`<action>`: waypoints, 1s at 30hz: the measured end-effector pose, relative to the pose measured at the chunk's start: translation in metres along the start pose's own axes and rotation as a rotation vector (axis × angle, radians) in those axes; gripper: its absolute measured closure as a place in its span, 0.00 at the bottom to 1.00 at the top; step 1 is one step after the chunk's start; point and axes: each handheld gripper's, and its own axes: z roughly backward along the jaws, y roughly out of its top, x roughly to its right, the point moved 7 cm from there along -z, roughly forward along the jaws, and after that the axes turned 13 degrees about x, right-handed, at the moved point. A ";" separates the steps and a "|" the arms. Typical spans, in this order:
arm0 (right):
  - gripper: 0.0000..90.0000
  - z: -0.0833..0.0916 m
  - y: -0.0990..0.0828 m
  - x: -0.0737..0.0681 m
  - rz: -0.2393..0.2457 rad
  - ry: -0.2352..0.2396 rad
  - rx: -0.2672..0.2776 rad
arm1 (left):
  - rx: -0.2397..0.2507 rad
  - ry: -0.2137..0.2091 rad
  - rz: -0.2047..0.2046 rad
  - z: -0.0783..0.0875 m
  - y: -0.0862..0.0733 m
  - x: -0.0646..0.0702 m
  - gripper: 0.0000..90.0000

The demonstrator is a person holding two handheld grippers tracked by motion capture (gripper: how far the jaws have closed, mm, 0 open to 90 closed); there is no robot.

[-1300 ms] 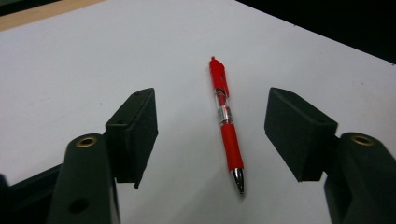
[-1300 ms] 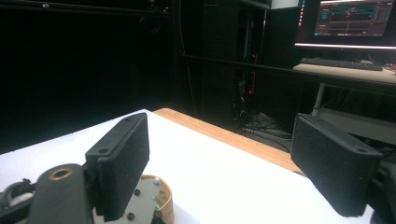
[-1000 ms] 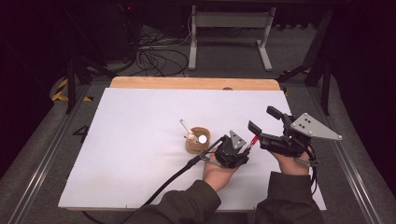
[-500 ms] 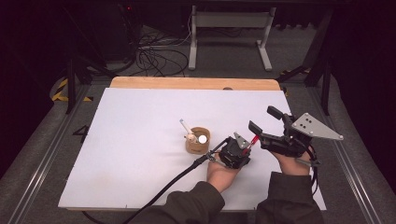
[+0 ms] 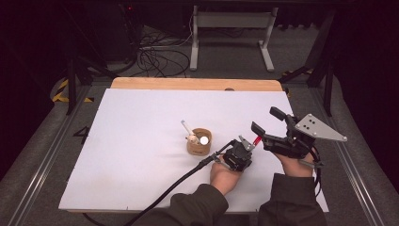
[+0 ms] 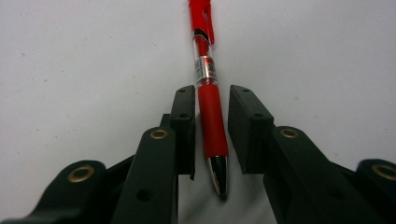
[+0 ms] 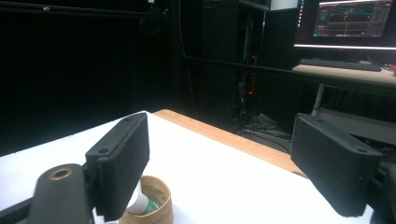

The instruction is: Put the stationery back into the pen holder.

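Left gripper (image 6: 211, 135): my jaws have just been closing round the red plastic pen (image 6: 209, 88); narrow gaps remain.
Right gripper (image 7: 219, 163): wide, empty.
Meaning: pen grasp near.

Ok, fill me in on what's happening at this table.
A person works with a hand-held gripper in each hand. The left hand-held gripper points down over a red pen lying on the white table; its jaws have just been closing, with the pen between them and a small gap visible on one side. The right hand-held gripper hovers open nearby. A small brown cup holding a few items stands beside them.
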 end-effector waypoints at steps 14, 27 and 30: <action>0.23 0.001 -0.002 0.003 0.012 -0.006 -0.008 | 0.009 0.005 -0.081 0.010 0.002 -0.005 0.89; 0.24 -0.002 -0.009 -0.002 0.083 0.041 -0.038 | 0.152 -0.053 -0.026 0.077 0.024 -0.027 0.89; 0.24 -0.005 -0.013 -0.006 0.109 0.063 -0.053 | 0.162 -0.068 -0.028 0.090 0.026 -0.033 0.89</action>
